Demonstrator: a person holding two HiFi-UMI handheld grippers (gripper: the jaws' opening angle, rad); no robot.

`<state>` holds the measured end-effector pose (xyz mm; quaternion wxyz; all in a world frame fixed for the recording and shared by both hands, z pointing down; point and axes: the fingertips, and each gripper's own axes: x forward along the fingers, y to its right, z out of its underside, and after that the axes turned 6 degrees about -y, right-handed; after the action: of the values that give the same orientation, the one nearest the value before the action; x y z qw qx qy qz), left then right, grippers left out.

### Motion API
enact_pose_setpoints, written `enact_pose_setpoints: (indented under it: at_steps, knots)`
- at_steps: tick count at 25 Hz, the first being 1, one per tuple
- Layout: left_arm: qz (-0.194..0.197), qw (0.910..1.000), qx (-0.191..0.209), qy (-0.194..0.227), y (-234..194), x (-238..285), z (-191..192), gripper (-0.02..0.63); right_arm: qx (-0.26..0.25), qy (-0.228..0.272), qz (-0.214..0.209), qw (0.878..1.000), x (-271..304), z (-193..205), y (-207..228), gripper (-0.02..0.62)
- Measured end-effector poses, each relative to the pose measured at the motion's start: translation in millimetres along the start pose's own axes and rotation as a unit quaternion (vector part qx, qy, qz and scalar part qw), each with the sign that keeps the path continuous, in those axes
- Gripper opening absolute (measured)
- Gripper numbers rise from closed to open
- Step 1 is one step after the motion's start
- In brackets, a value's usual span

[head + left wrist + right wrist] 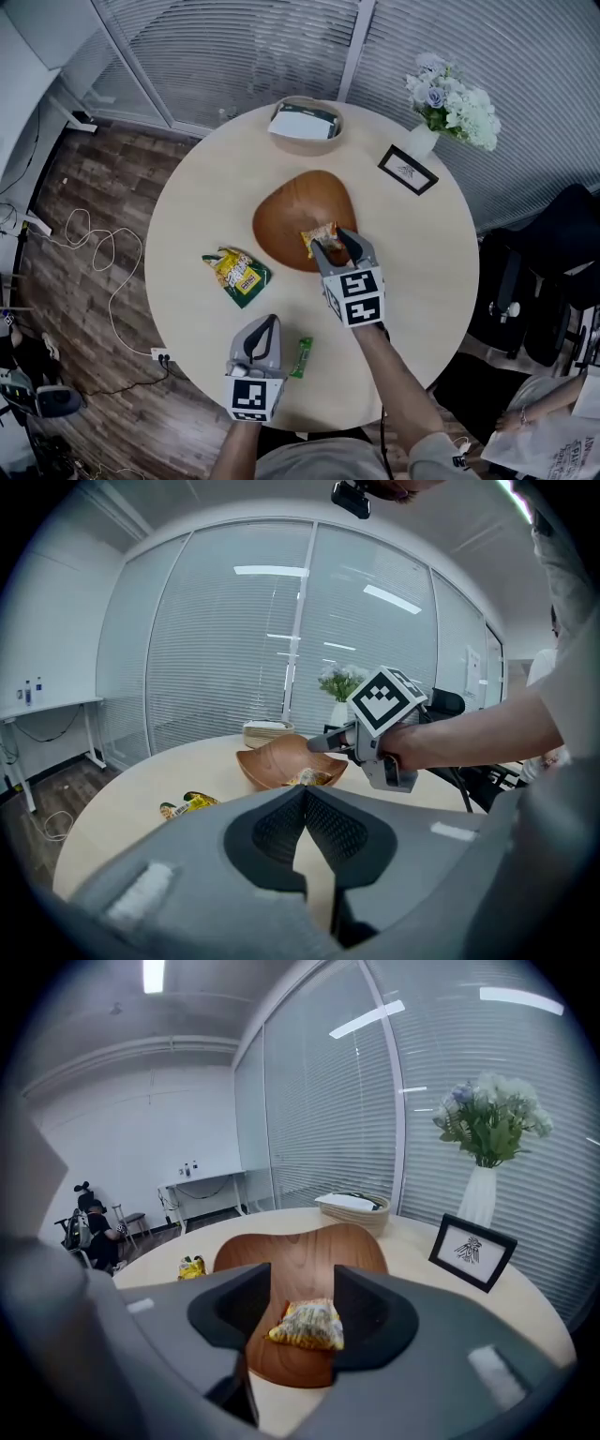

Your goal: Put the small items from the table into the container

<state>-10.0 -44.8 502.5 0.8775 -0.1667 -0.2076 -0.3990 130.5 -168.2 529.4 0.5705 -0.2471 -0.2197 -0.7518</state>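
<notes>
Head view: on the round table (199, 225), the wooden bowl (291, 202) holds one yellow snack packet (319, 234), lying between the right gripper's (330, 241) loosened jaws, which seem not to pinch it. If a pad clings to the wrapper, pulling away could drag it over the low rim. The left gripper (270, 322), clenched on nothing, hovers beside the green sachet (301, 357); a careless descent could knock it off the near edge.
</notes>
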Motion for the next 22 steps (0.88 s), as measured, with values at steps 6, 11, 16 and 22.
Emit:
enact_pose_setpoints:
  at_steps: [6, 11, 16, 22]
  knots:
    - [-0.01, 0.9998, -0.014, 0.006, -5, -6, 1, -0.003, 0.013, 0.062, -0.049, 0.997, -47, -4, -24, 0.096]
    - [-0.033, 0.9993, -0.02, 0.004, -20, -10, 7, -0.005, 0.006, 0.113, -0.079, 0.99, -96, 9, -65, 0.003]
    - [-0.039, 0.999, -0.023, 0.003, -28, -16, 13, -0.006, 0.043, 0.081, -0.106, 0.99, -110, 58, -104, 0.003]
    - [-0.04, 0.9987, -0.033, 0.0, -34, -22, 17, -0.009, 0.057, 0.047, -0.137, 0.988, -109, 84, -134, 0.003]
